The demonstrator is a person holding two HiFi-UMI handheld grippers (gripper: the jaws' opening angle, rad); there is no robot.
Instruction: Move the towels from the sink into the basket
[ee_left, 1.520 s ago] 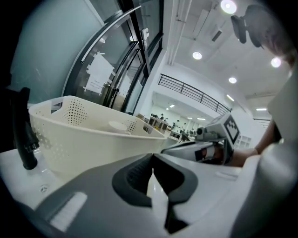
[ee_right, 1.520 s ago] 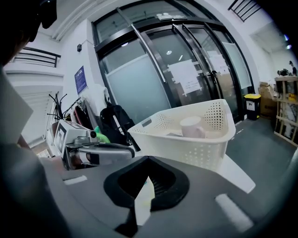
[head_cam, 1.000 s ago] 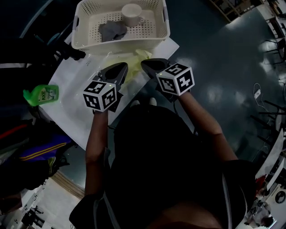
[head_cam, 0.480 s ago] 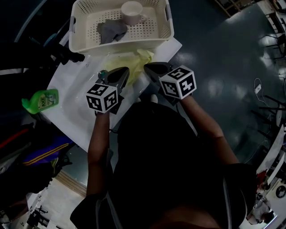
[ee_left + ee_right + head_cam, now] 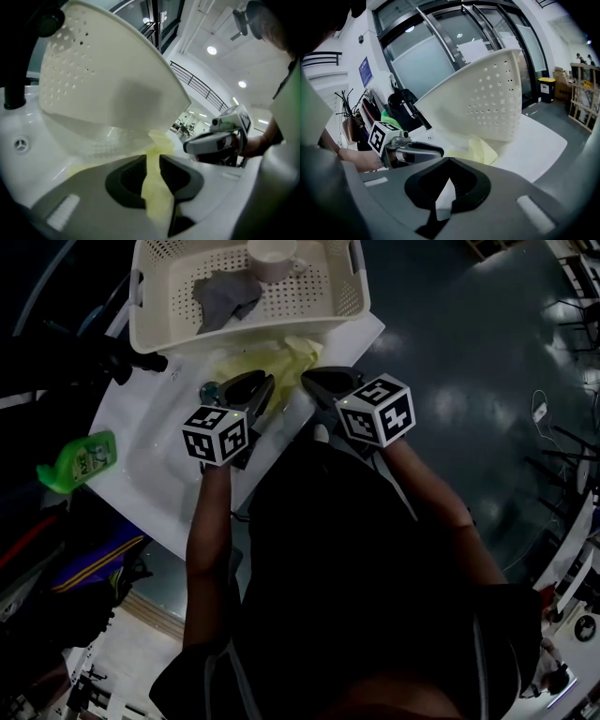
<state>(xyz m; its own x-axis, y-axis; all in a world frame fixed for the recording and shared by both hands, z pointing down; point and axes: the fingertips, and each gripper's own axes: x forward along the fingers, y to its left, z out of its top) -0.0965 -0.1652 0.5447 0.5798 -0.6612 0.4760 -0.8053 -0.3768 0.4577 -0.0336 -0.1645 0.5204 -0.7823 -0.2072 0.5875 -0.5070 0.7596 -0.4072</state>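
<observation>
A pale yellow towel [image 5: 284, 356] lies crumpled in the white sink [image 5: 150, 423], just below the cream perforated basket [image 5: 246, 330]. A grey towel [image 5: 225, 293] lies inside the basket. My left gripper [image 5: 259, 388] hovers low over the near edge of the yellow towel [image 5: 158, 140]. Its jaws have just been opening, and the left gripper [image 5: 151, 158] shows a narrow gap with yellow cloth seen through it and no pad pressing on it. My right gripper [image 5: 310, 381] is beside it, at the towel's right edge. In its own view the right gripper [image 5: 449, 161] has its tips together, empty.
A white cup [image 5: 272, 253] stands in the basket. A black faucet [image 5: 129, 357] rises at the sink's left, and a green bottle [image 5: 77, 461] lies on the sink's left rim. Dark floor surrounds the sink. The basket wall [image 5: 487, 103] looms close ahead.
Both grippers have sunk toward the yellow towel in the sink, the left one further. The towel and basket have not moved.
</observation>
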